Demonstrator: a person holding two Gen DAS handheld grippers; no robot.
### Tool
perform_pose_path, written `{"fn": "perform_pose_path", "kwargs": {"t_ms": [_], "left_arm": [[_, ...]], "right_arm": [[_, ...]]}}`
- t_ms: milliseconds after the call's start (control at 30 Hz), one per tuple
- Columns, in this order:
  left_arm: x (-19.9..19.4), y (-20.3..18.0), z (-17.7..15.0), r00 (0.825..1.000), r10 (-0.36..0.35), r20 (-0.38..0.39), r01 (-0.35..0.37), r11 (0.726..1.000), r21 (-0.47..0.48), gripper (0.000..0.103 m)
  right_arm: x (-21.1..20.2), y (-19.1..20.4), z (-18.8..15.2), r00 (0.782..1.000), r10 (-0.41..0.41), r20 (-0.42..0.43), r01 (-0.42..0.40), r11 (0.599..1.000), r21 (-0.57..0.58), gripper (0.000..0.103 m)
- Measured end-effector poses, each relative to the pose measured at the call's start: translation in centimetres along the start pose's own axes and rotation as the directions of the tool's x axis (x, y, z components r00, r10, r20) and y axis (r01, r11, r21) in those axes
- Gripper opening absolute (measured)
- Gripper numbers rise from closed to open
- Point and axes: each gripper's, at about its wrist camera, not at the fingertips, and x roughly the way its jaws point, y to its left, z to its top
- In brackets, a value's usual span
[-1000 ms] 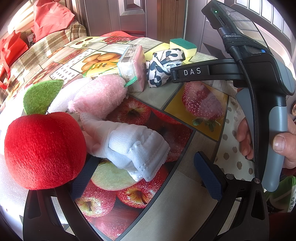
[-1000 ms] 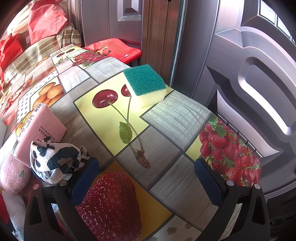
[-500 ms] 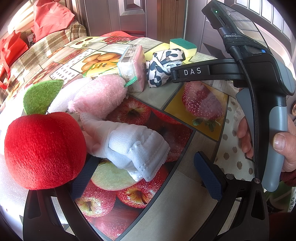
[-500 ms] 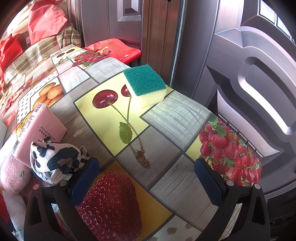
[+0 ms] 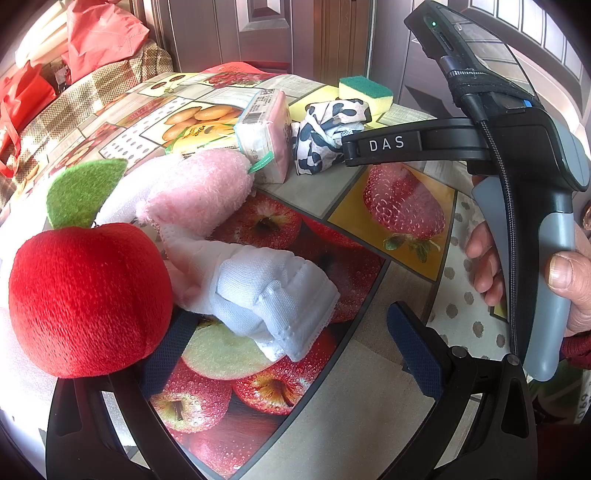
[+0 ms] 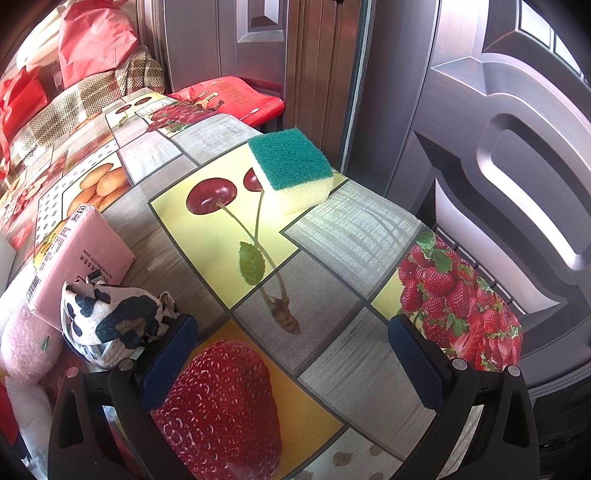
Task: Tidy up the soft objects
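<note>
Soft things lie in a row on the fruit-print table (image 5: 332, 406). A red plush apple (image 5: 88, 299) sits against my left gripper's left finger. A white folded cloth (image 5: 266, 291) lies partly between the fingers of my open left gripper (image 5: 291, 354). Behind come a pink fluffy cloth (image 5: 199, 192), a pink tissue pack (image 5: 266, 133), a black-and-white spotted cloth (image 5: 325, 129) and a green-and-yellow sponge (image 5: 365, 92). My right gripper (image 6: 295, 365) stands open over the printed strawberry, with the spotted cloth (image 6: 110, 321) just outside its left finger. The sponge (image 6: 291, 170) lies ahead near the far edge.
The table's far edge runs close to dark metal doors (image 6: 498, 147). Red bags (image 5: 103, 33) and a checked cloth (image 5: 74, 99) are piled beyond the table at the left. A person's hand (image 5: 554, 273) holds the right gripper's handle at the right.
</note>
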Motion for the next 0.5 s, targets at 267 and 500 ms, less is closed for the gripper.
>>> {"fn": "perform_pose_path", "kwargs": {"t_ms": [267,500], "left_arm": [[0.0,0.0,0.0,1.0,0.0,0.0,0.0,1.0,0.0,0.102],[0.0,0.0,0.0,1.0,0.0,0.0,0.0,1.0,0.0,0.102]], "right_arm": [[0.07,0.0,0.05,1.0,0.001,-0.001,-0.001,1.0,0.004,0.103],[0.08,-0.03,0.08,1.0,0.002,-0.001,-0.002,1.0,0.005,0.103]]}}
